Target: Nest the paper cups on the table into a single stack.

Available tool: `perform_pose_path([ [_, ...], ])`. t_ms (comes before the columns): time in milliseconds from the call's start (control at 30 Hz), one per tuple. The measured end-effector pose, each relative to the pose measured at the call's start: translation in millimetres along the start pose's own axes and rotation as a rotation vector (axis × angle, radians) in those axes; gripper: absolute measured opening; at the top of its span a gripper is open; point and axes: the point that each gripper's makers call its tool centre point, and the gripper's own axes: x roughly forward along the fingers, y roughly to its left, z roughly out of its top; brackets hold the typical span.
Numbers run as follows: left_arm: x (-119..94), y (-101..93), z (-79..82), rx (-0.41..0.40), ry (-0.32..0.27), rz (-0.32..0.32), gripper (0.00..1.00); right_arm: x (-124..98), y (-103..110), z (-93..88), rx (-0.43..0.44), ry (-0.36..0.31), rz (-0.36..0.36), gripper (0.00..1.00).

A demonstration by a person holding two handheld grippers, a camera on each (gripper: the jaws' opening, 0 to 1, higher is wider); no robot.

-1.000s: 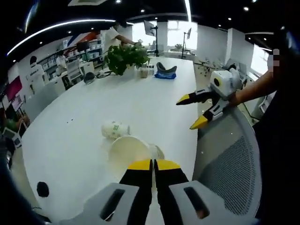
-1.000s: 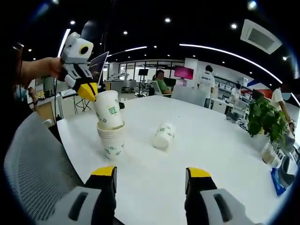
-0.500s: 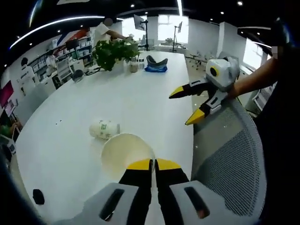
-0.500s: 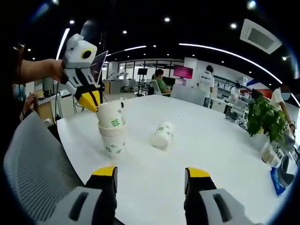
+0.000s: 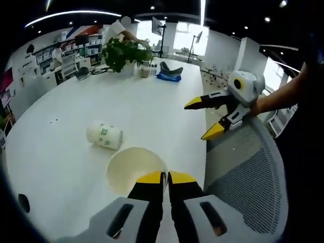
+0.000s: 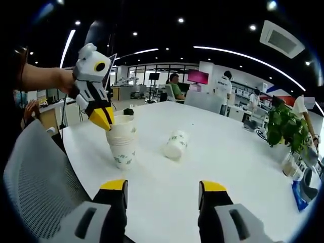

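Note:
A stack of white paper cups (image 6: 123,148) with green logos stands near the table's corner. My left gripper (image 6: 107,120) is shut on the rim of the top cup (image 5: 134,170), which sits deep in the stack; its open mouth lies just ahead of the closed yellow-tipped jaws (image 5: 163,177). Another cup (image 6: 176,145) lies on its side further along the white table (image 6: 228,167), also seen as the lying cup (image 5: 105,135). My right gripper (image 6: 163,186) hovers open and holds nothing, off the table's edge; it appears as the right gripper (image 5: 200,121) beside the stack.
A grey mesh chair back (image 5: 250,167) stands close to the table's edge beneath the right gripper. A potted plant (image 5: 123,51), small jars and a blue object (image 5: 168,74) sit at the far end. A small black thing (image 5: 22,203) lies on the table. People stand about in the office behind.
My left gripper has lowered the held cup into the stack, which is now shorter. The right gripper has stayed open and nearly still.

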Motion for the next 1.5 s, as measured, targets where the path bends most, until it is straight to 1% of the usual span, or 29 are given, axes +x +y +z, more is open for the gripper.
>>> perform_pose_path([
  [267,12.5,-0.1,-9.7,-0.01,0.02,-0.025,0.01,0.4,-0.9,-2.0,-0.001,0.007,-0.002,0.55],
  [400,13.7,-2.5,-8.2,-0.02,0.015,-0.037,0.01,0.3,-1.1,-2.1,-0.001,0.009,-0.004,0.55],
  [600,17.2,1.2,-7.7,-0.044,0.003,-0.049,0.02,0.5,-1.0,-2.9,-0.001,0.013,-0.003,0.54],
  [733,17.5,-2.8,-6.1,-0.054,-0.006,-0.055,0.02,0.8,-2.6,-4.8,0.001,0.014,-0.003,0.54],
  [1033,20.8,-4.1,-8.0,-0.019,0.007,-0.048,0.03,1.4,-4.3,-7.9,-0.001,0.019,-0.003,0.54],
  [1200,21.5,-0.7,-9.9,-0.019,0.003,-0.048,0.03,1.3,-2.9,-6.5,-0.002,0.021,-0.003,0.53],
  [1400,22.4,-1.0,-9.9,-0.025,-0.002,-0.049,0.03,1.1,-1.4,-5.1,-0.003,0.023,-0.004,0.53],
  [1500,22.9,-0.4,-10.2,-0.015,0.006,-0.046,0.03,1.0,-1.3,-4.2,-0.012,0.019,-0.004,0.54],
])
